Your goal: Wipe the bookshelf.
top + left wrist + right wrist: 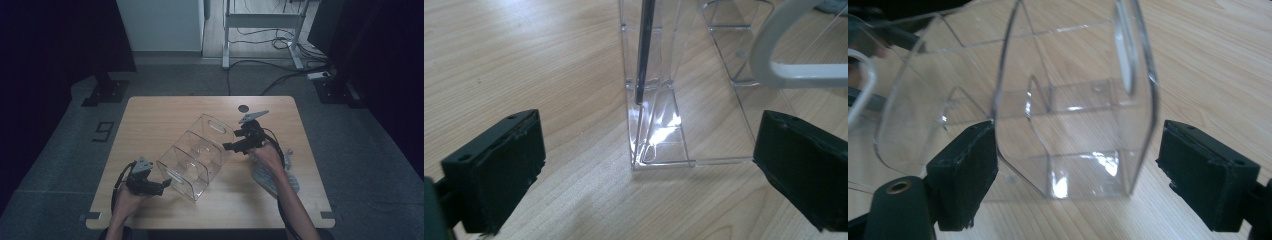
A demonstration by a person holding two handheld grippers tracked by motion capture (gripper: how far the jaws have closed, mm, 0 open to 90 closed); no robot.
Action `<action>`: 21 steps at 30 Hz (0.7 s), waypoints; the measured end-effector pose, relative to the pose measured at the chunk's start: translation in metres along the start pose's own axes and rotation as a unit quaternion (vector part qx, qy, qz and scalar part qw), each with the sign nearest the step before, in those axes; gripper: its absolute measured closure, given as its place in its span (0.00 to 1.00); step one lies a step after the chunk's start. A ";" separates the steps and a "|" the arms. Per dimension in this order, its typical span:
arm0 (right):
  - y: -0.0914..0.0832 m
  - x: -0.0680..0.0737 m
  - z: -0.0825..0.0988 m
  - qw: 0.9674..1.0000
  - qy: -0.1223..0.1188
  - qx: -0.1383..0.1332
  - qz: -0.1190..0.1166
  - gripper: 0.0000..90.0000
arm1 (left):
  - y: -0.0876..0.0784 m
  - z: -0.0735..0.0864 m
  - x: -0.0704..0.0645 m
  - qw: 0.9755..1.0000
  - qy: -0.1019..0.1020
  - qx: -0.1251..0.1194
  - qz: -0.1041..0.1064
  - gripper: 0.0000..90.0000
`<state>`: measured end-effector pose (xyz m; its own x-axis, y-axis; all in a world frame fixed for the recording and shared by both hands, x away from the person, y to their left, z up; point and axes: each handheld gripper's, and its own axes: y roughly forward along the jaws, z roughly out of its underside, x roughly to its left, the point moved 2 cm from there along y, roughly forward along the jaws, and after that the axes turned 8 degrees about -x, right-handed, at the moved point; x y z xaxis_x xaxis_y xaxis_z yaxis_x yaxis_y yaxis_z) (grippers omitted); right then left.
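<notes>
A clear plastic organiser box [195, 157] with dividers and handle slots lies slantwise on the middle of the wooden table [150, 115]. My left gripper [166, 183] is at the box's near-left end. In the left gripper view the left gripper [649, 172] is open, and the box [664, 125] shows one bottom corner just ahead of its black pads [499, 170]. My right gripper [227, 146] is at the box's right side. In the right gripper view the right gripper [1078, 180] is open around an end of the box [1073, 125]. Its left pad [965, 175] is close to the wall and its right pad stands apart.
A grey mesh-like cloth [272, 179] lies under the right forearm near the table's right edge. A small black round spot [243, 108] marks the table's far side. Beyond the table are a white desk frame [260, 20], cables on the floor and a "9" marking [102, 131].
</notes>
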<state>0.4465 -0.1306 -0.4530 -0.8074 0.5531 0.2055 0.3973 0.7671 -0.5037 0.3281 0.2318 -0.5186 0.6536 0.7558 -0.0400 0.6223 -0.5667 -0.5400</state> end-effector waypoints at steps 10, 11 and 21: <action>-0.003 0.000 0.006 1.000 -0.018 0.019 -0.015 0.18 | 0.004 -0.001 0.005 1.000 -0.007 0.000 -0.013 0.00; -0.004 0.000 0.006 1.000 -0.019 0.020 -0.013 0.19 | 0.005 -0.001 0.006 1.000 -0.009 -0.001 -0.014 0.00; -0.016 0.010 0.018 0.999 -0.020 0.023 -0.013 0.20 | 0.011 -0.001 0.006 1.000 -0.009 0.007 -0.017 0.00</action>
<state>0.4241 -0.1432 -0.4582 -0.8344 0.5190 0.1855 0.3562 0.7646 -0.5371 0.3397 0.2300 -0.5243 0.6237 0.7808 -0.0357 0.6381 -0.5350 -0.5537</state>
